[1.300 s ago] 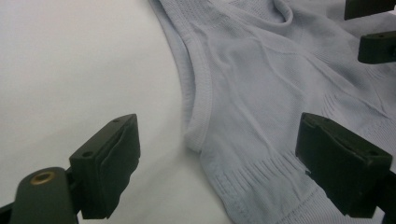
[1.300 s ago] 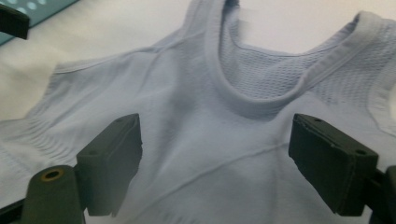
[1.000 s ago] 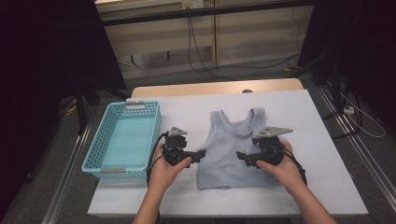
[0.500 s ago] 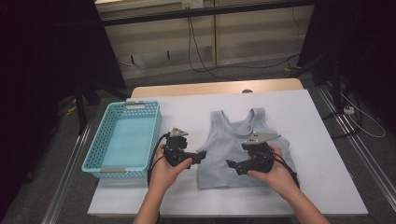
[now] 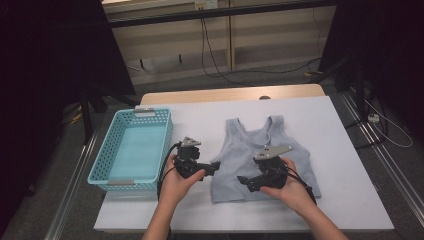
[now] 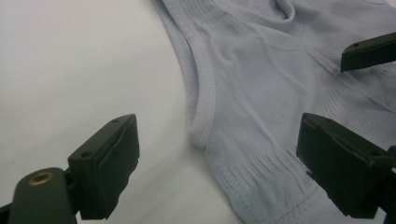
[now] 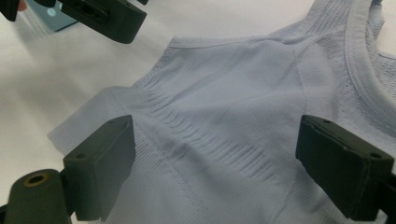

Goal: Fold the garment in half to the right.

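On the white table (image 5: 345, 150) in the high view, I am seeing the grey top (image 5: 260, 150) lying between the left gripper (image 5: 216, 166) and under the right gripper (image 5: 243, 181). In each gripper view, I am watching wide-open jaws straddling its fabric, gripping nothing.

- The table (image 5: 340, 150) is standing in the middle of the high view, wearing a white cover, with a bare wooden strip showing along its 12 o'clock edge.
- A turquoise basket (image 5: 97, 172) is sitting on the cover toward 9 o'clock, its long side running along the table's edge there.
- A pale blue tank top (image 5: 260, 137) is lying flat near the centre, its straps pointing to 12 o'clock and its hem to 6 o'clock, well apart from the basket.
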Available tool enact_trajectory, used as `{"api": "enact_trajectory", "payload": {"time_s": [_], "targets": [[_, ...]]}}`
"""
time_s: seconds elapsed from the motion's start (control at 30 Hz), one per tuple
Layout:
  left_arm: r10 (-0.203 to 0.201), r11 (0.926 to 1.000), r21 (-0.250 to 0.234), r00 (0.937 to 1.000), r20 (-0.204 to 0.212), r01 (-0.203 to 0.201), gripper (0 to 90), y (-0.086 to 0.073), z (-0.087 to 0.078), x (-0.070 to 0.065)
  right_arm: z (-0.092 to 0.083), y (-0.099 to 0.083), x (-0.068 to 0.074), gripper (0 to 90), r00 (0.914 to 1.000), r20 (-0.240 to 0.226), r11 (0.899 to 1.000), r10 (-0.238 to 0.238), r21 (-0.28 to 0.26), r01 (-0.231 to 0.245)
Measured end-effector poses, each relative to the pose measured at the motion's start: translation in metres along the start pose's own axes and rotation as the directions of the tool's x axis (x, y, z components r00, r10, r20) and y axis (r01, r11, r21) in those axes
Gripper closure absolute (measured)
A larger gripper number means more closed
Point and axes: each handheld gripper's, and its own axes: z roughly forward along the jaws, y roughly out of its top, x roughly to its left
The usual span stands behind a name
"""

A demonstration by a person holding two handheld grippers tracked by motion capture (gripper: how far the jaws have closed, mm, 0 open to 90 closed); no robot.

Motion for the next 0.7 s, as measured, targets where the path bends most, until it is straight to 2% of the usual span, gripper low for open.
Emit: {"api": "enact_trajectory", "payload": {"time_s": [0.33, 0.6, 0.7], "targets": [[-0.010, 0.9999, -0.003, 0.9999, -0.008, 0.010, 13.6, -0.001, -0.003, 0.002, 0.004, 0.003, 0.007, 12.3, 0.9996, -0.006, 1.000, -0.027, -0.011, 0.027], [-0.006, 1.0000, -0.006, 1.0000, -0.004, 0.006, 13.7, 0.000, -0.004, 0.002, 0.009, 0.003, 0.015, 11.8, 0.9984, -0.027, 0.999, -0.050, -0.001, 0.050], [-0.010, 0.9999, -0.007, 0.9999, -0.007, 0.010, 13.7, 0.000, -0.004, 0.003, 0.008, 0.004, 0.016, 11.6, 0.9978, -0.033, 0.998, -0.057, -0.013, 0.057]]}}
